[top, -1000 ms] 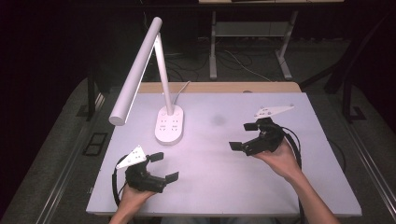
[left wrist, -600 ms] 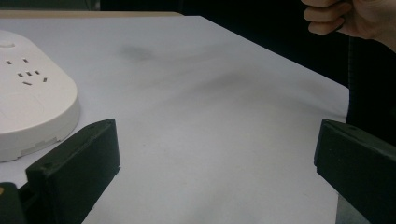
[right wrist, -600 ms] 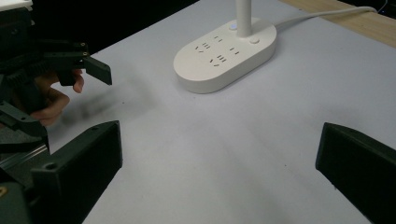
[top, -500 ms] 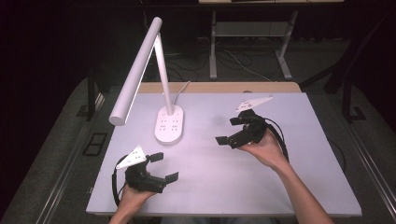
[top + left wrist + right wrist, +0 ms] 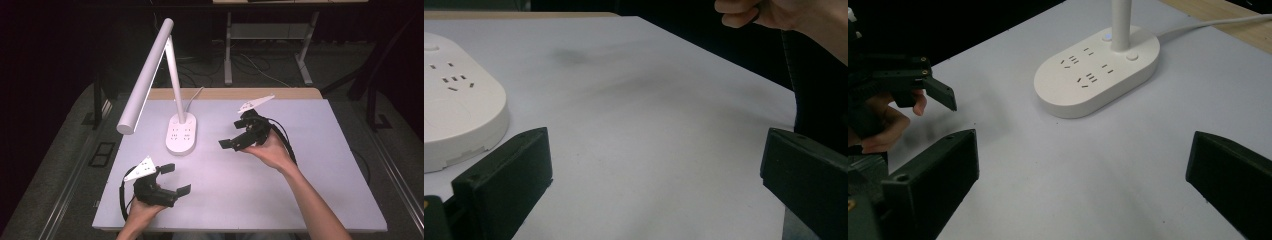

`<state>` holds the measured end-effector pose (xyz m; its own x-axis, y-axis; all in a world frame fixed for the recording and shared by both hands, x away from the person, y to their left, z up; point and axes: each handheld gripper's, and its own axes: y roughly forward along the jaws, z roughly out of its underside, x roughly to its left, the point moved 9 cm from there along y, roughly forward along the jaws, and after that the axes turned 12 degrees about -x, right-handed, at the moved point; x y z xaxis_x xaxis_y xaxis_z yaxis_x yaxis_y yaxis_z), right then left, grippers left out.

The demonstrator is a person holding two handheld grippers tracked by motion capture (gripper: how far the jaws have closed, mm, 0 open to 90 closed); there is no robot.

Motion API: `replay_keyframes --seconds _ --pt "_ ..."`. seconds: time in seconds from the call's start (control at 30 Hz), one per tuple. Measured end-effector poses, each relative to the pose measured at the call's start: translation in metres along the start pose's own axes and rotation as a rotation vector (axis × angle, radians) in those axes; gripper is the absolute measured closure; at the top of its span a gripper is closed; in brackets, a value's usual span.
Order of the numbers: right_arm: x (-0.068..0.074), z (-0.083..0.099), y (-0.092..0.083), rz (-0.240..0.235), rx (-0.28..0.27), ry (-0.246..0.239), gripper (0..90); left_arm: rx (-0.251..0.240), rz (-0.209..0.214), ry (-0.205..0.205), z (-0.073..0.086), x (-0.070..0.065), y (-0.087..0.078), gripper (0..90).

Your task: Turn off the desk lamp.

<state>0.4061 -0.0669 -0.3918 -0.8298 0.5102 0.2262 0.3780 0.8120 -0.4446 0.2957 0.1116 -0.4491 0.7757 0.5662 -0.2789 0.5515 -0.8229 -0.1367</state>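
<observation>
Lamp base (image 5: 181, 134) stood at the bench's (image 5: 310, 170) back left, long axis running front to back. Your right claw (image 5: 239, 135), jaws apart, hung just beside it, nearer than your left claw (image 5: 173, 179), likewise agape, empty.

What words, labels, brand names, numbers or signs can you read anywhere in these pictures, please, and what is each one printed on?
None can be read.
White oval lamp base: socket slots and two round buttons, no lettering visible.
Grey three-cornered plate on the left gripper: faint marks, too small to read.
Grey three-cornered plate on the right gripper: likewise too small to read.
White table top: plain.
</observation>
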Motion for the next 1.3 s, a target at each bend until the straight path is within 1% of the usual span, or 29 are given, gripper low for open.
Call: replay_keyframes --seconds 0.07,0.2,0.37,0.4,0.43,0.5,0.6,0.7,0.73,0.77,0.8,0.83,1.1,1.13,1.3 --pt "0.000 -0.002 0.003 0.000 0.005 0.010 0.5 -0.001 0.000 -0.001 0.000 0.001 0.000 0.0" --pt "-0.004 -0.007 0.011 -0.006 -0.001 0.005 0.5 0.004 0.003 0.007 0.000 0.001 -0.002 0.0" --pt "-0.006 -0.011 0.023 -0.019 0.002 0.014 0.6 -0.002 0.000 -0.003 -0.001 0.002 -0.002 0.0" --pt "-0.006 -0.011 0.023 -0.019 0.002 0.014 0.6 -0.002 0.000 -0.003 -0.001 0.002 -0.002 0.0" --pt "-0.007 -0.014 0.028 -0.023 0.008 0.014 0.5 -0.004 -0.001 -0.003 -0.001 0.002 -0.002 0.0" --pt "-0.007 -0.016 0.033 -0.027 0.007 0.014 0.6 -0.006 -0.004 -0.007 -0.001 0.003 -0.003 0.0" --pt "-0.011 -0.019 0.041 -0.030 0.006 0.014 0.6 -0.009 -0.004 -0.009 -0.001 0.003 -0.004 0.0" --pt "-0.015 -0.022 0.047 -0.024 0.008 0.027 0.6 -0.009 -0.005 -0.003 -0.002 0.004 -0.005 0.0" --pt "-0.016 -0.024 0.049 -0.024 0.005 0.027 0.9 -0.009 -0.005 -0.001 -0.002 0.004 -0.005 0.0" --pt "-0.018 -0.025 0.050 -0.025 0.005 0.027 3.5 -0.013 -0.006 -0.002 -0.002 0.004 -0.004 0.0" --pt "-0.018 -0.027 0.051 -0.034 -0.001 0.026 4.5 -0.011 -0.004 -0.004 -0.002 0.003 -0.004 0.0" --pt "-0.019 -0.029 0.053 -0.035 -0.008 0.030 4.5 -0.011 -0.001 -0.006 -0.002 0.003 -0.004 0.0" --pt "-0.027 -0.036 0.066 -0.030 -0.001 0.041 4.5 -0.013 -0.001 -0.006 -0.002 0.002 -0.003 0.0" --pt "-0.029 -0.038 0.073 -0.024 0.012 0.039 4.5 -0.013 -0.001 -0.007 -0.002 0.002 -0.003 0.0" --pt "-0.031 -0.041 0.085 -0.031 0.015 0.044 6.5 -0.010 0.007 -0.003 -0.001 0.000 -0.002 0.0"
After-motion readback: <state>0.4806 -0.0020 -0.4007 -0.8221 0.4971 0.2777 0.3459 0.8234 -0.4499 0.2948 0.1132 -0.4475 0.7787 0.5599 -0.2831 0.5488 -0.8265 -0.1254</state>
